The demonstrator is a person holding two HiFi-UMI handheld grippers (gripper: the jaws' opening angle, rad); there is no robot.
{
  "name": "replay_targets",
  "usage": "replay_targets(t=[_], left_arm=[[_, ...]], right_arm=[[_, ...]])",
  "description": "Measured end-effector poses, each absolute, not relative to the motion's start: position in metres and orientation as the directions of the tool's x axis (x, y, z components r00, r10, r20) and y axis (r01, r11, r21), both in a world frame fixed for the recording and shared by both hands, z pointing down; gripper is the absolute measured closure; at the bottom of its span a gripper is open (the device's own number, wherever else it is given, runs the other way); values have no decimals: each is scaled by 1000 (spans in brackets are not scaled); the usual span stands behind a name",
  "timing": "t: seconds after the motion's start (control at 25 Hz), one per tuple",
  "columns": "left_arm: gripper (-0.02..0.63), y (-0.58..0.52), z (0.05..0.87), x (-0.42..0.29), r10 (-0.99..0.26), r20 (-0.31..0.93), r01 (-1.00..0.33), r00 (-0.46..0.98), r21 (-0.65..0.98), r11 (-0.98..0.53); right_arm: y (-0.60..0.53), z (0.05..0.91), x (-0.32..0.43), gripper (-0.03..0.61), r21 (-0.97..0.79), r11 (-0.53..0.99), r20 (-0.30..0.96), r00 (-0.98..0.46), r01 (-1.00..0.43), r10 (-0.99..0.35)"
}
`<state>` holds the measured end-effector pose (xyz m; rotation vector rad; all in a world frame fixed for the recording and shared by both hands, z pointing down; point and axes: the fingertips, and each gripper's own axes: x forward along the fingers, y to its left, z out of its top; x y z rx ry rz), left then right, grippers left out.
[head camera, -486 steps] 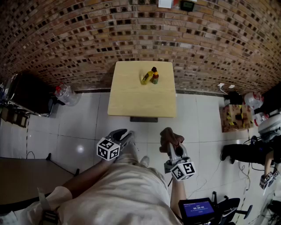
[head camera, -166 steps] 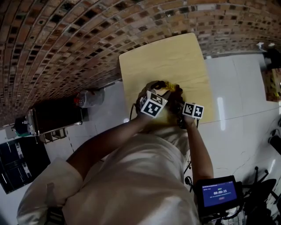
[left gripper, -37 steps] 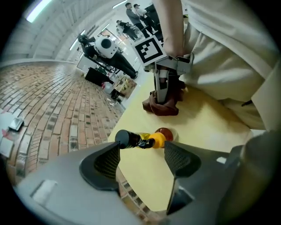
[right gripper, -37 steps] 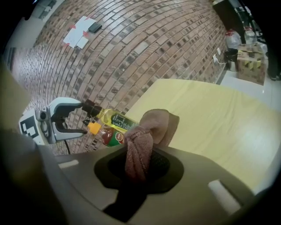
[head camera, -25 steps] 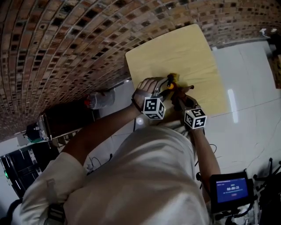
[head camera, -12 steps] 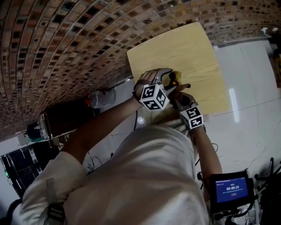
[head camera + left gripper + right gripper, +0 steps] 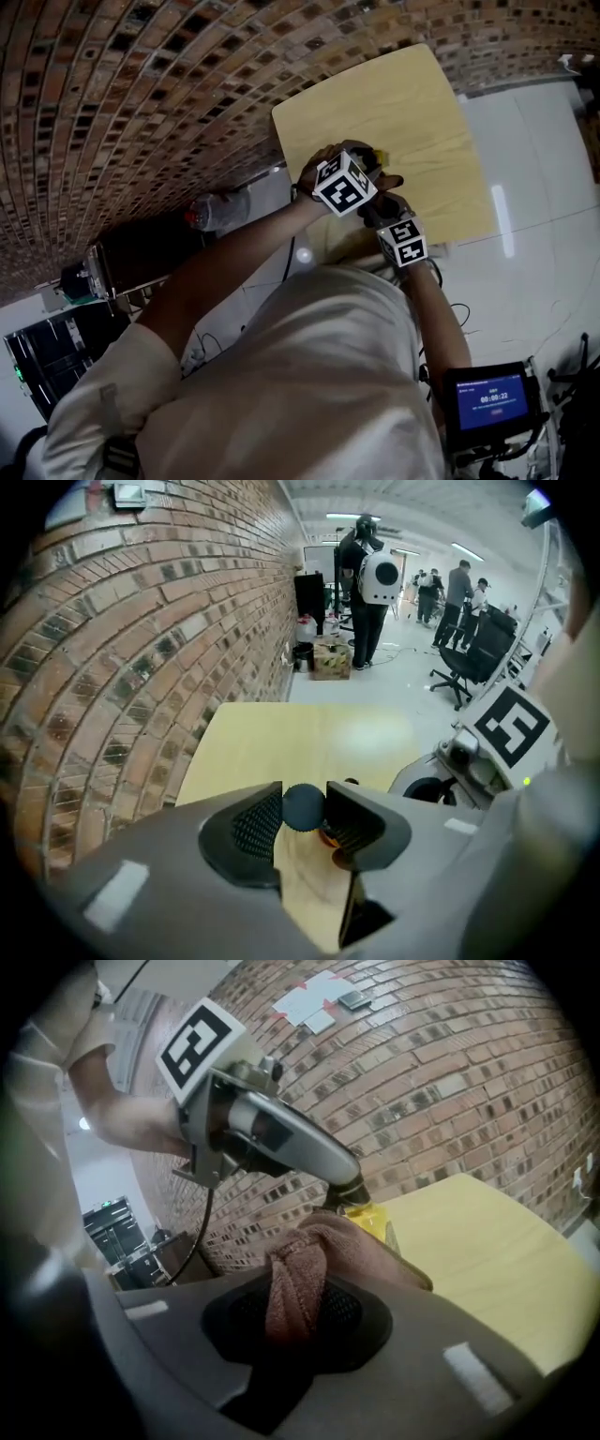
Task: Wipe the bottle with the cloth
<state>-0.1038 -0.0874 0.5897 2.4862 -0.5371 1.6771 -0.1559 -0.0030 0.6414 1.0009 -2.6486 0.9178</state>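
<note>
A small bottle with yellow contents (image 7: 373, 1219) stands on the pale wooden table (image 7: 394, 103) near its front edge. My left gripper (image 7: 303, 810) comes down on it from above. Its jaws have just been closing and the pads now press on the dark bottle cap (image 7: 303, 807) from both sides. In the head view the left gripper (image 7: 364, 167) hides most of the bottle. My right gripper (image 7: 295, 1309) is shut on a bunched brownish-pink cloth (image 7: 302, 1274), which lies against the bottle's side. In the head view the right gripper (image 7: 380, 212) is just below the left one.
A brick wall (image 7: 141, 639) runs along the table's left side. Several people (image 7: 367, 583), an office chair (image 7: 473, 653) and a box (image 7: 330, 658) stand on the floor beyond the table. A plastic jug (image 7: 214, 212) and a dark cart (image 7: 122, 262) sit by the wall.
The left gripper has rolled and shifted up and right over the bottle's top. The right gripper with the cloth has moved a little up and left, closer to the bottle.
</note>
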Motion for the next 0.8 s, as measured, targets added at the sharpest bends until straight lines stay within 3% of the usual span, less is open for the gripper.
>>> replay_targets(t=[0.4,0.56,0.68,0.8], left_arm=[[446,-84,589,-109,-244,915,-367,320,-118,-923],[446,-83,588,-108,-242,920,-373,308,-117,-920],[447,-85,587,-106,-239,925,-384,297,-113,-916],[446,-91,589,-109,-241,928,-417,284,-107,-903]], right_arm=[[4,699,-170,515,-588,559,449,-810,-585,-377],[6,735,-160,512,-695,385,526,-794,-607,-304],[9,763,-147,512,-758,114,602,-756,-642,-258],[8,764,-132,512,-768,-87,625,-714,-634,-315]])
